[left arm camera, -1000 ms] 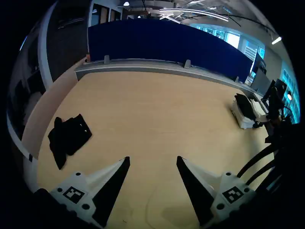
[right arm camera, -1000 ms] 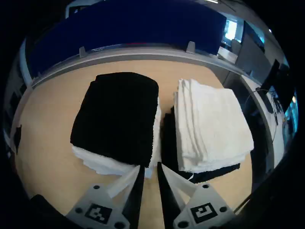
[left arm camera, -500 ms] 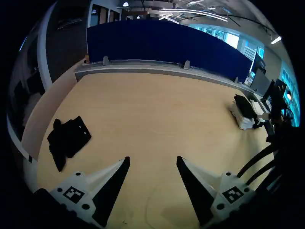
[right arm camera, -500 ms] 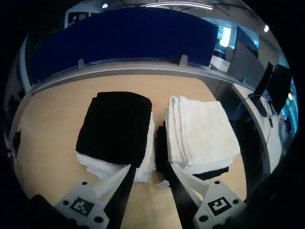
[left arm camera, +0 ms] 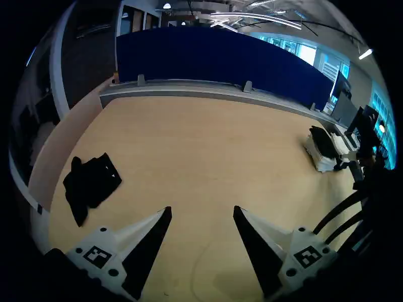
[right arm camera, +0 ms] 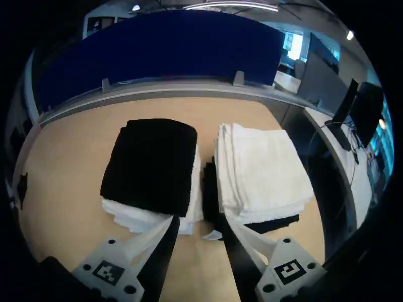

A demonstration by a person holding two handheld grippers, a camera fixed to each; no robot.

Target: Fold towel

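A crumpled black towel [left arm camera: 90, 183] lies on the wooden table [left arm camera: 201, 146], off to the left of my left gripper [left arm camera: 201, 216], which hovers open over bare wood with nothing between its fingers. In the right gripper view two folded stacks sit side by side. One is a black towel [right arm camera: 151, 168] lying on white towels [right arm camera: 126, 216]. The other is a pile of white towels [right arm camera: 259, 171] on a black one [right arm camera: 274, 224]. My right gripper [right arm camera: 198, 219] is open just in front of the gap between the stacks, holding nothing.
A blue partition [left arm camera: 216, 55] with a grey rail runs along the table's far edge. The folded stacks [left arm camera: 322, 146] appear small at the table's right end in the left gripper view. Monitors and cables [right arm camera: 352, 126] stand beyond the right edge.
My right gripper has gone from nearly shut to open and has drawn back a little from the two stacks. The left gripper has hardly moved.
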